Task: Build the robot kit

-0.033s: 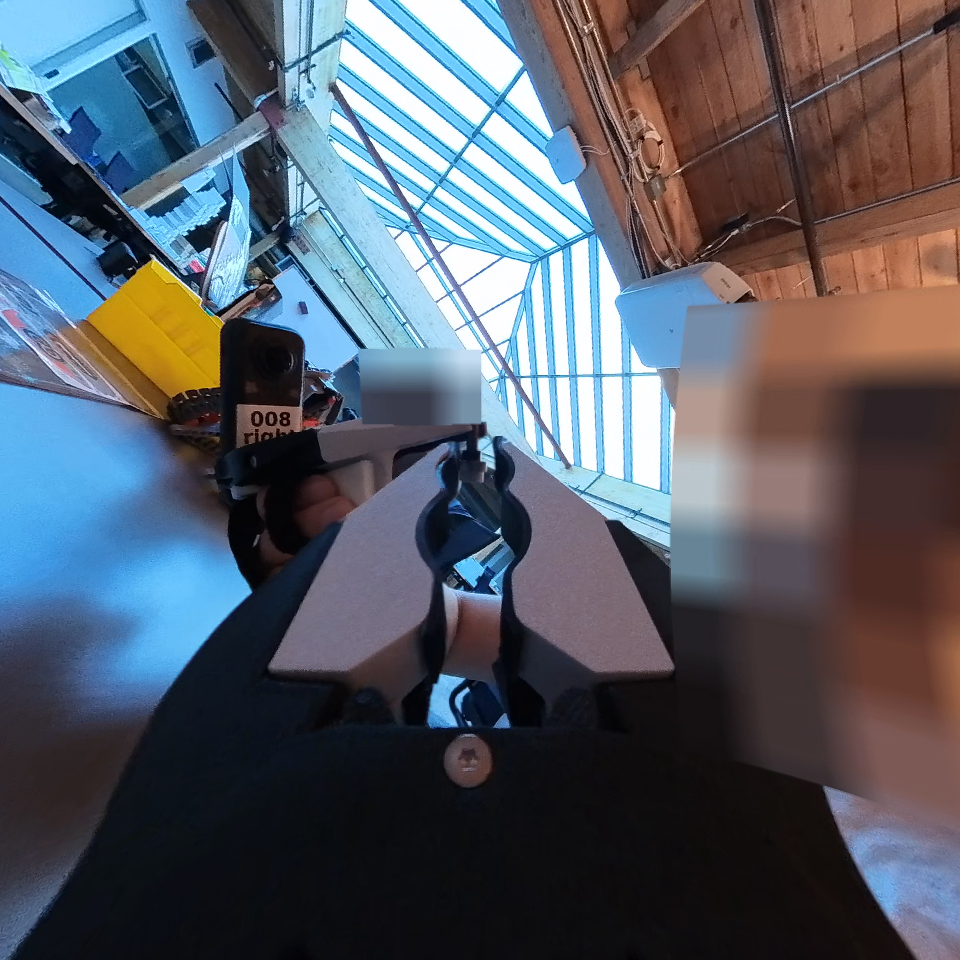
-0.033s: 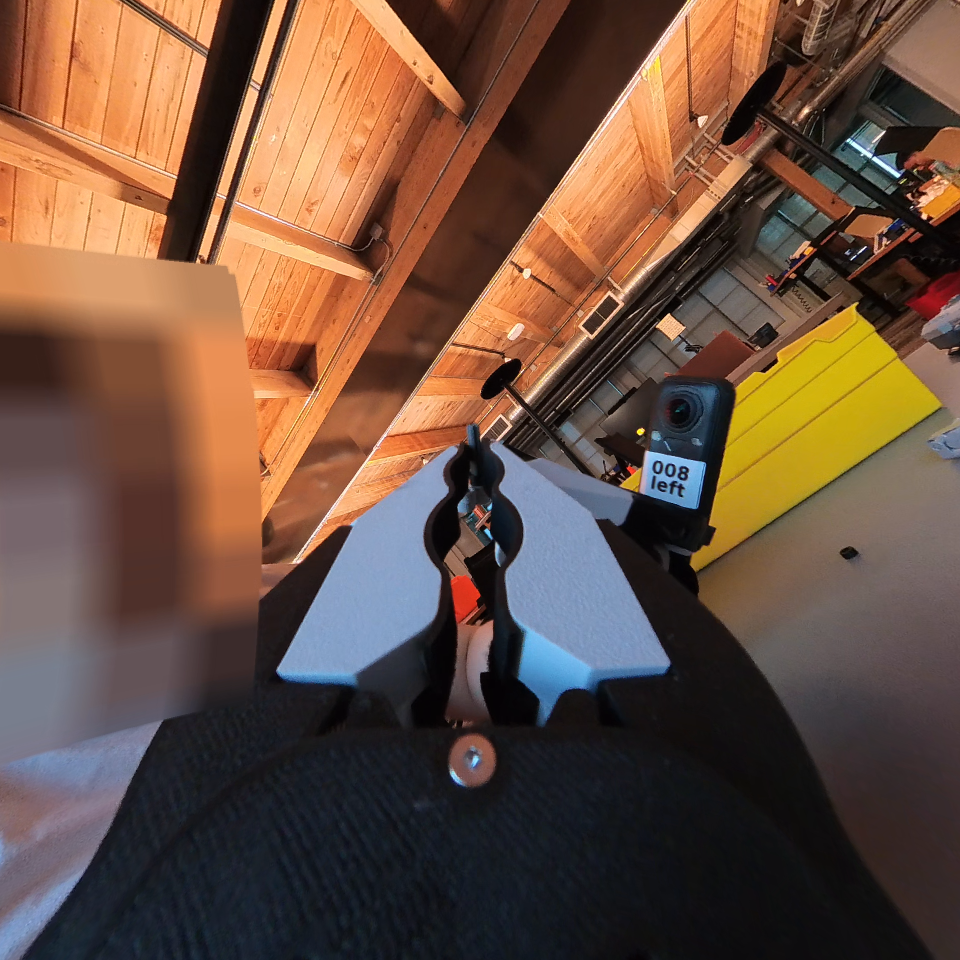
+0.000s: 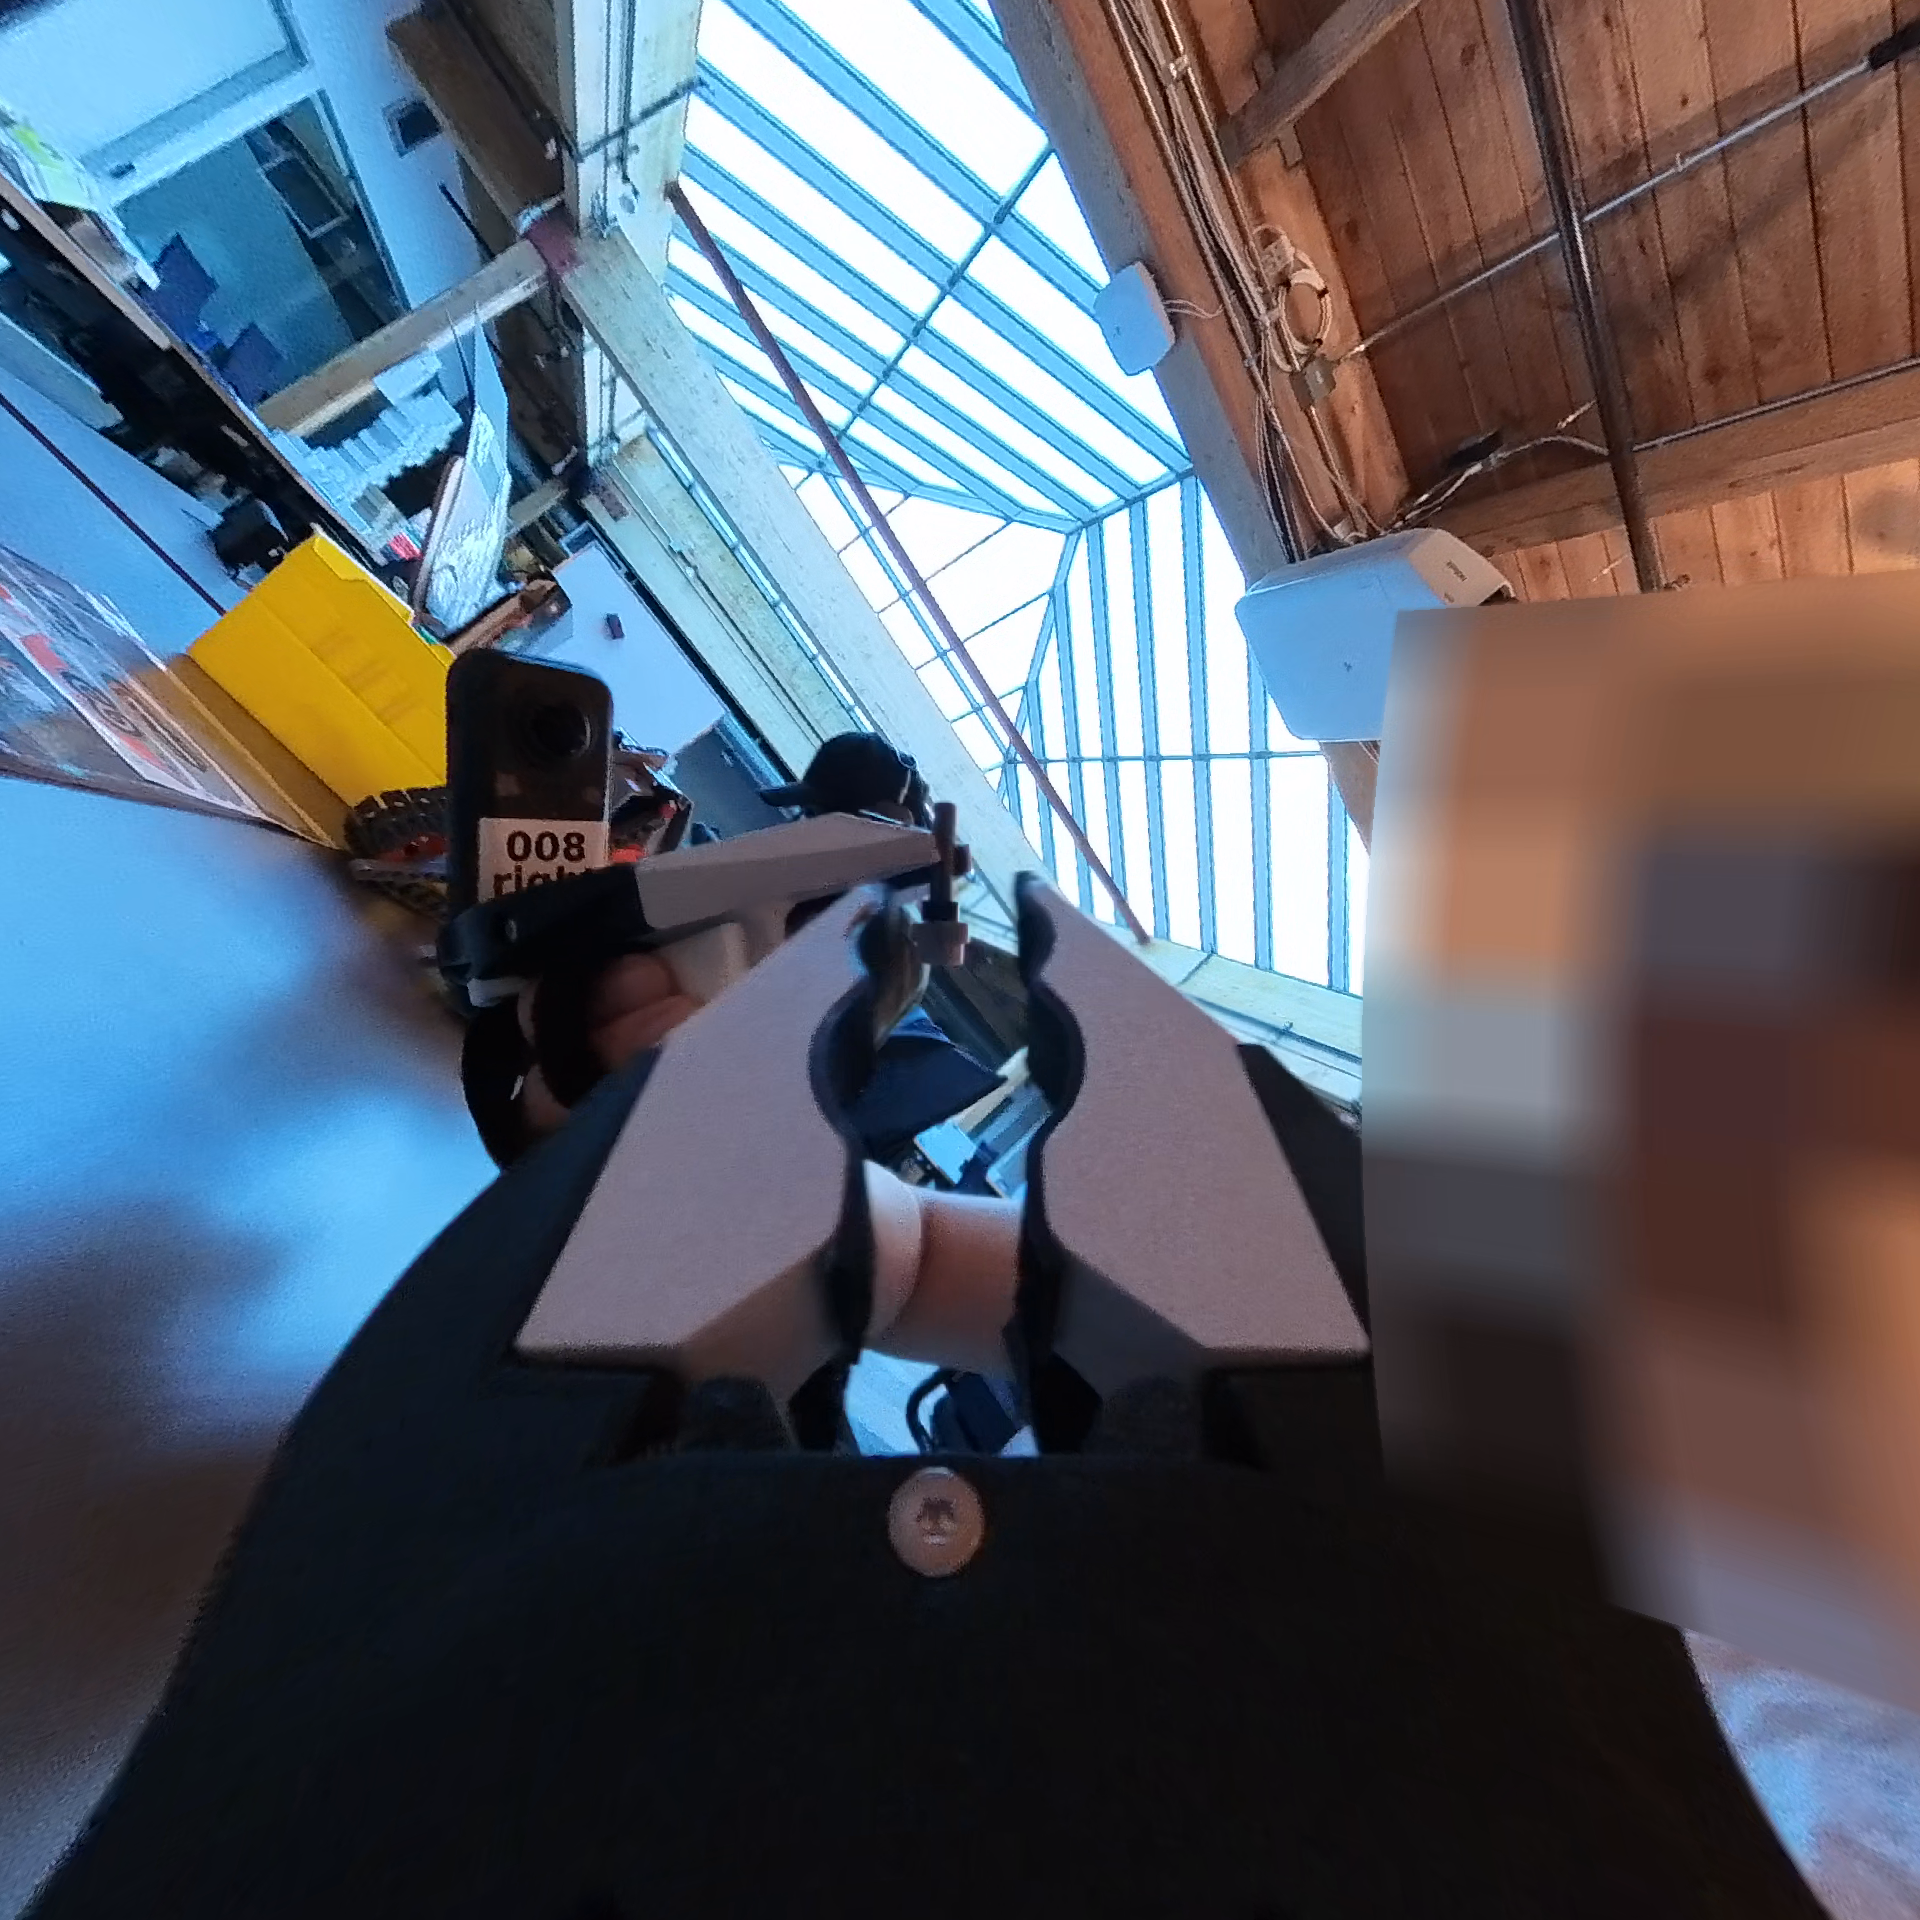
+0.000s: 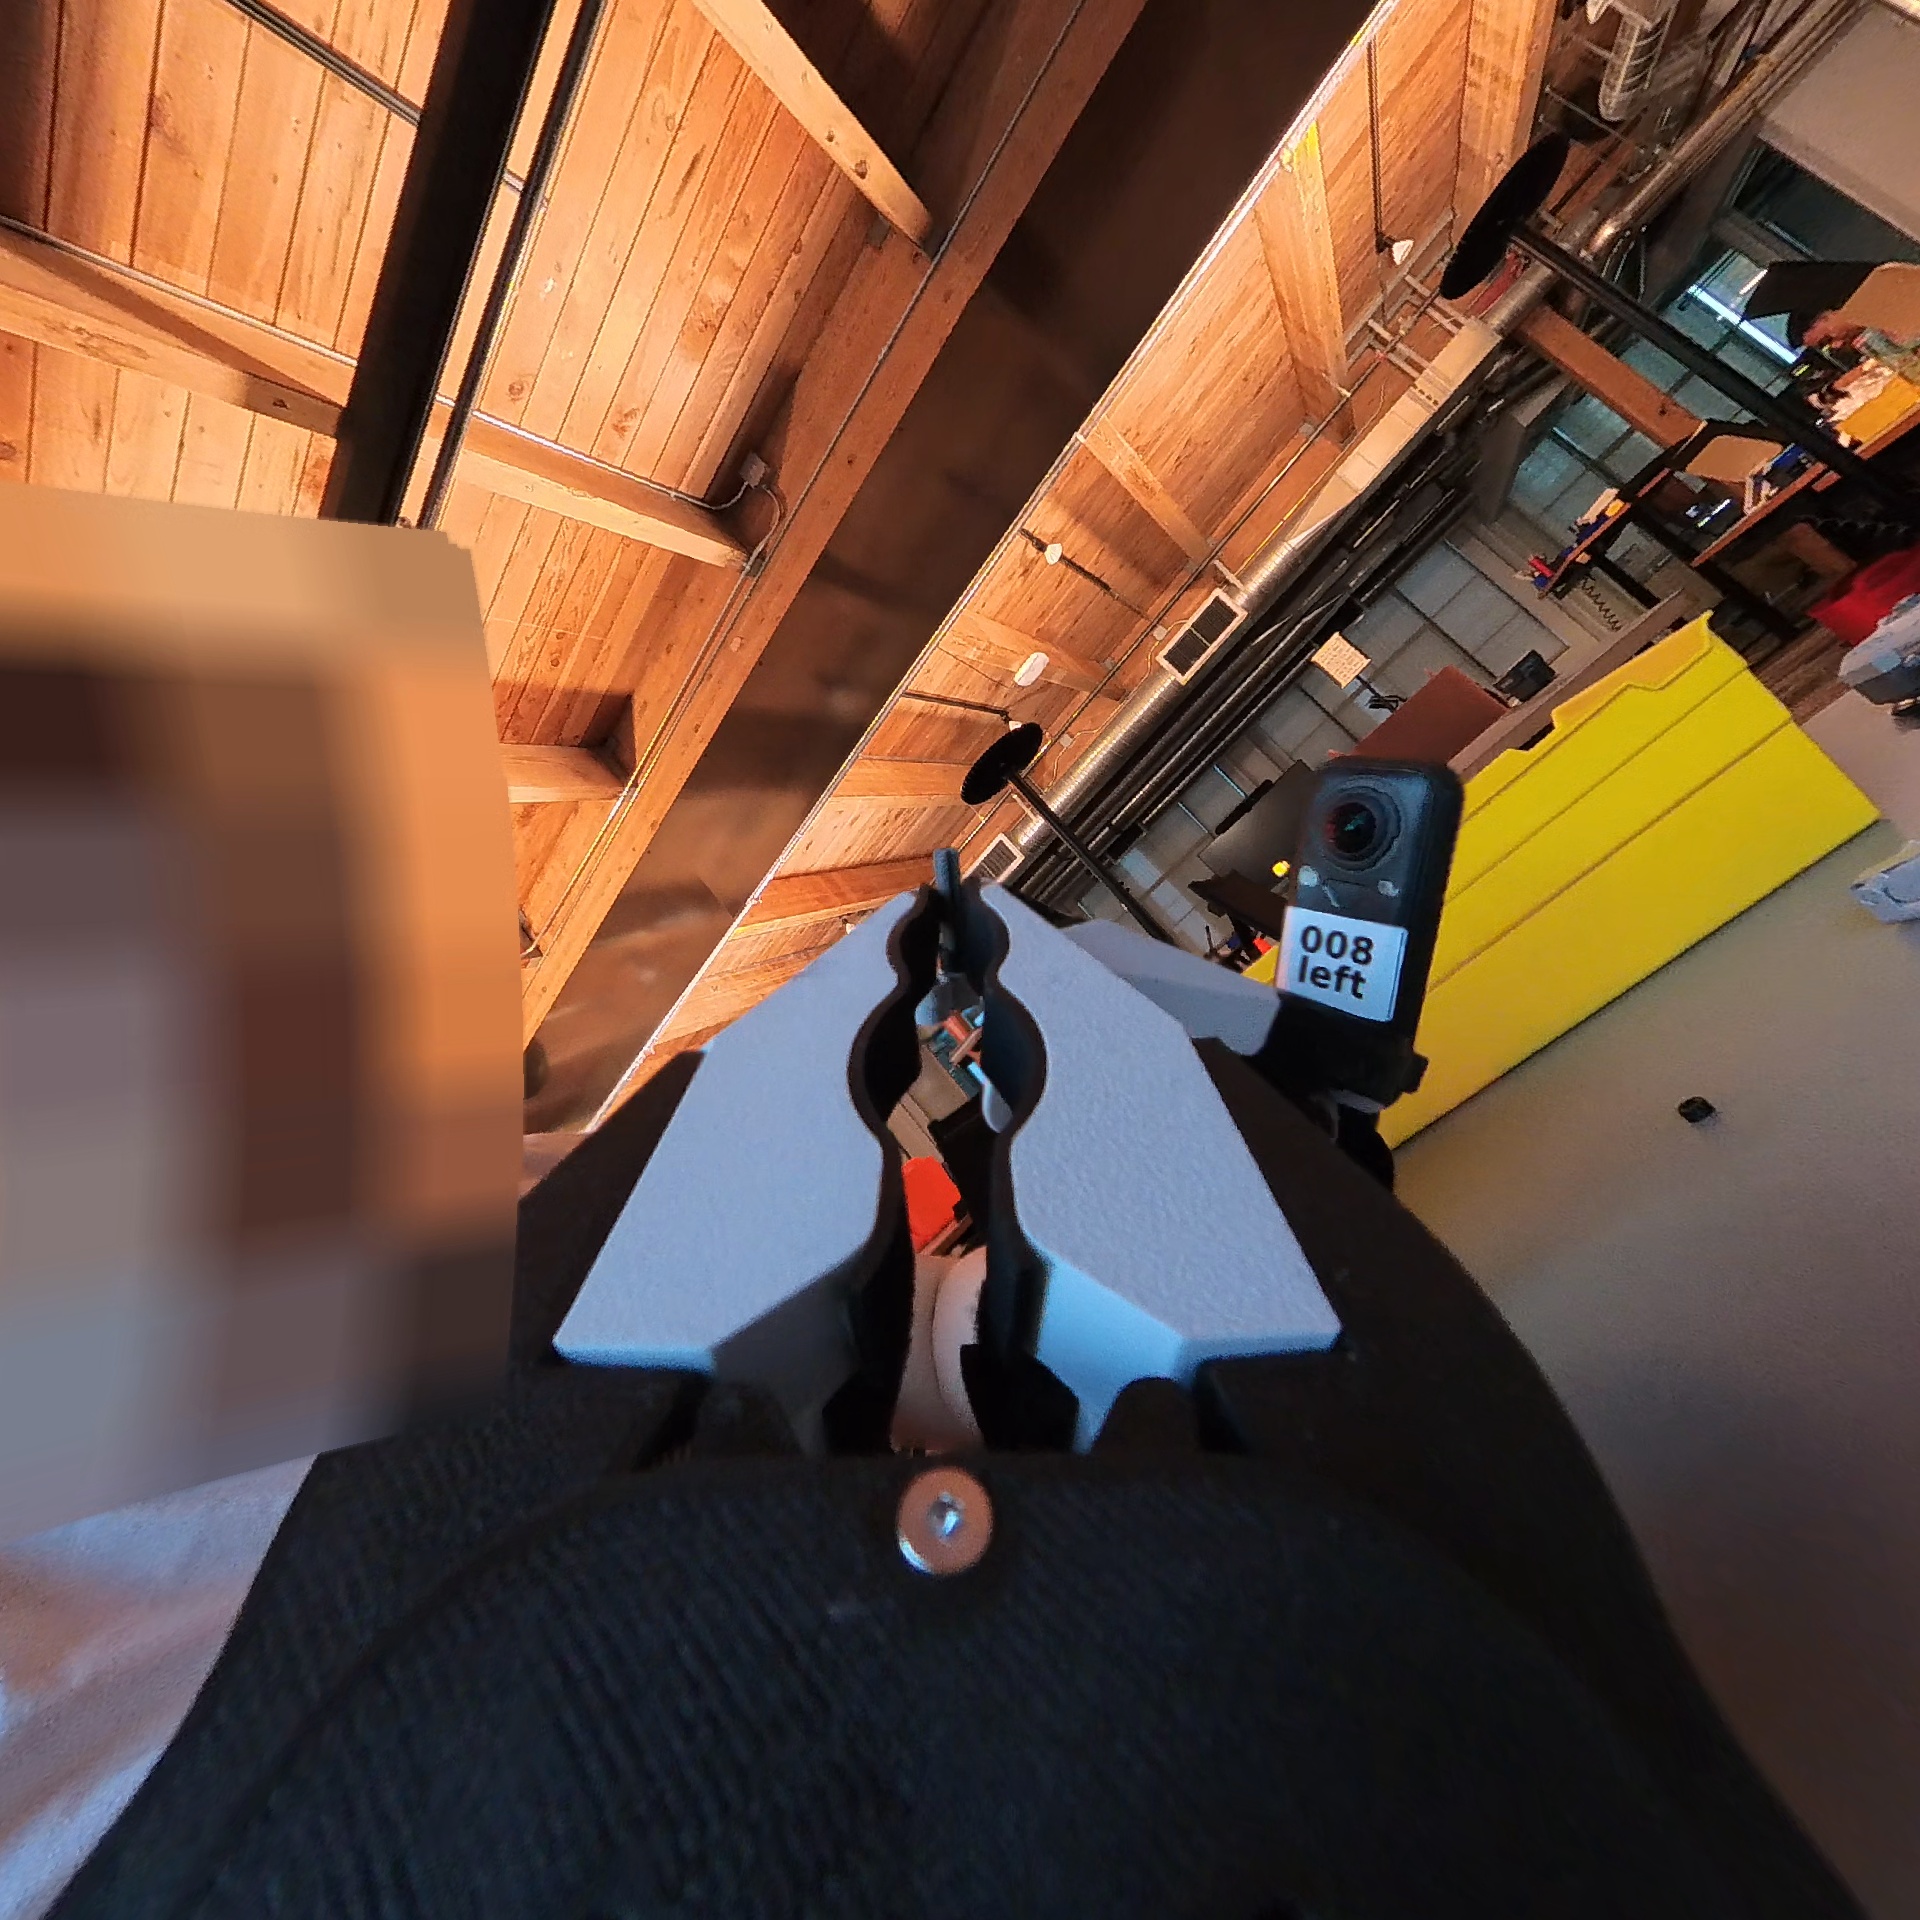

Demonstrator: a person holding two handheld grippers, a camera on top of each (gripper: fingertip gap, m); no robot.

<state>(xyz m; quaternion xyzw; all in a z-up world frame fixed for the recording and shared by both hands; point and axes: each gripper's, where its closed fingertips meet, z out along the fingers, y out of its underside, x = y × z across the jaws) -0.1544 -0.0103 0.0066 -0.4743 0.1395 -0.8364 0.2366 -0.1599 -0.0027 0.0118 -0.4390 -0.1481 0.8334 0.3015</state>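
Two handheld grippers are meeting tip to tip above a pale tabletop point(image 4: 1662, 1299), both tilting up towards the roof. The right gripper point(image 4: 948, 906) is pinching a small dark bolt point(image 3: 941, 868). Its jaws are drawn almost together at the tips, and the thin shank is standing up just past them. Seen from the left wrist view, the bolt is sitting crosswise at the end of the right gripper's grey finger, with a small metal collar on its lower end.

The left gripper point(image 3: 948, 909) is holding its jaws partly open, with a clear gap between the black-edged tips and nothing clamped in them. The bolt is lining up with that gap, right at the tips. Whether it is touching either one I cannot tell.

A hand point(image 3: 623, 1003) is wrapping around the right gripper's grip, under a black camera point(image 3: 530, 748) with a white sticker. A matching black camera point(image 4: 1361, 862) is riding on the left gripper.

A yellow bin point(image 4: 1662, 831) is lying along the far edge of the tabletop, just behind the left gripper. A tiny black piece point(image 4: 1694, 1110) is sitting alone on the surface near it. Overhead, daylight is pouring through a glazed skylight point(image 3: 987, 364) beside a white projector point(image 3: 1340, 623). A plank ceiling point(image 4: 260, 260) with heavy beams is filling the rest.
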